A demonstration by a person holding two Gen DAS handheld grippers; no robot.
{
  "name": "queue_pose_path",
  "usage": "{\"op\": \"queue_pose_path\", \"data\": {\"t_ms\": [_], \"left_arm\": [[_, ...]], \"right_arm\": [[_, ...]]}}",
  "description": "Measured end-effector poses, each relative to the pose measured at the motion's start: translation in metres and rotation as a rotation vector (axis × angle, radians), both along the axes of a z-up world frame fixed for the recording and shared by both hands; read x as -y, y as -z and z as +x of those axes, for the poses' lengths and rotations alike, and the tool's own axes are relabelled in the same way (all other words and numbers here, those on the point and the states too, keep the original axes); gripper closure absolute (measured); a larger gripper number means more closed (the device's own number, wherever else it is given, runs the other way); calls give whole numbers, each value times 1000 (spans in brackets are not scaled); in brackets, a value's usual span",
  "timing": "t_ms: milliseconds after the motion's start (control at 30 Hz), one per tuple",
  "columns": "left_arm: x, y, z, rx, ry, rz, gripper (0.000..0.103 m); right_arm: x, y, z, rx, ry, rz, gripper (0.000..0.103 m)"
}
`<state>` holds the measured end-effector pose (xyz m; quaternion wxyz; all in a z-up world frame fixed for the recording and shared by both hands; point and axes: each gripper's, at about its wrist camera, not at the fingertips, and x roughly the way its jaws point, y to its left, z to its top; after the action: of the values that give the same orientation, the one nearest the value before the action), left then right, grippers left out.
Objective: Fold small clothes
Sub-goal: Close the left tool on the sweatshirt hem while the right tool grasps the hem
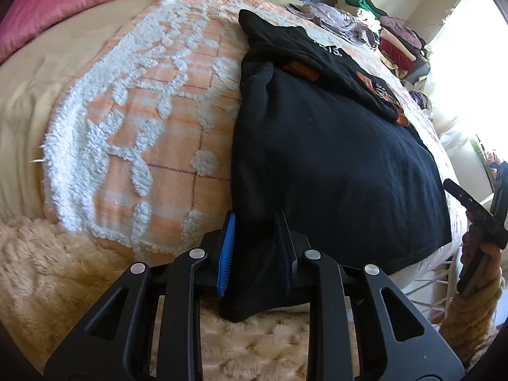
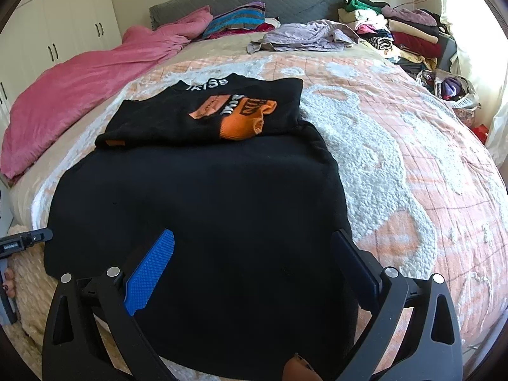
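We see a black garment spread flat on the orange-and-white tufted blanket that covers the bed, its near hem reaching the bed's front edge and hanging a little over a beige fluffy throw. Its far part is folded back over itself, showing white lettering and orange patches. Our left hand-held gripper sits at the garment's near left corner, and its jaws are narrowed onto a bunched fold of the black cloth, the blue ribbed pad pressing one side and the dark pad the other, so the corner is pinched. Our right hand-held gripper stands over the near hem toward the garment's right side with its jaws spread wide; the black cloth lies between and beneath the two pads, and neither pad presses on it. In the left wrist view the right tool and the hand that holds it show at the right edge. Farther back on the bed we see a pink duvet, a crumpled lilac garment near the grey headboard, and a heap of mixed clothes by the bright window.
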<state>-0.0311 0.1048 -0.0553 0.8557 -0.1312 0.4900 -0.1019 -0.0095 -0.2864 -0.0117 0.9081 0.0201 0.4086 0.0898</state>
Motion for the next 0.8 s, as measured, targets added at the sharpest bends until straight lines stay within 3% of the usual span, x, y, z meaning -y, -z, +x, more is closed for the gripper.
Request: {"op": "queue_pose_path", "data": {"t_ms": [400,667,700,800], "left_arm": [[-2,7,-1,-23,-2,14,80],[-3,9,0,-25,7,-2,73],[-1,9,0,-25,8,-1,73],[-1,10,0,-26,9,-1,72]], "right_arm": [[22,17,-16,-102,17,-18,5],[58,24,-37,-188,18,65,6],[59,25,-39,-195,9,68,7],[58,27,-46,-215,-22,56,24]]}}
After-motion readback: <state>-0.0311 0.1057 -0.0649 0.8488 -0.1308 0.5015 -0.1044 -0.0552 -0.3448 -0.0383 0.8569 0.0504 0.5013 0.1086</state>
